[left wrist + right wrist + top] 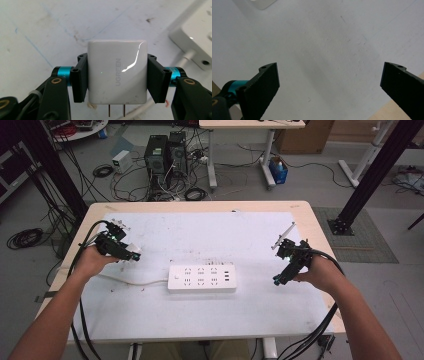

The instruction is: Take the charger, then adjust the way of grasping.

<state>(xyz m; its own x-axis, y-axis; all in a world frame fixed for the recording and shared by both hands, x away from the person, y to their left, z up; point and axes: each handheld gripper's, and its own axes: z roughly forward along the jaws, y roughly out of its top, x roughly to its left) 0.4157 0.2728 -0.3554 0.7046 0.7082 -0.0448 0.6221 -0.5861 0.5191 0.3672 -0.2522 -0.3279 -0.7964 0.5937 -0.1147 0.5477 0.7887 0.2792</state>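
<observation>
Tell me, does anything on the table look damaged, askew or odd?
Nothing stands out. The power strip lies flat and square on the white mat; the left hand-held gripper grips the white charger evenly. Only scuffs mark the mat.

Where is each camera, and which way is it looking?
High view: sits above the person's side, looking forward and down at the table; both forearms, left gripper and right gripper show.
Left gripper view: rides the left gripper, looking down along its jaws, shut on a white charger.
Right gripper view: rides the right gripper, looking down at the white table top between open jaws.
Shared: the high and left gripper views both show the power strip.
</observation>
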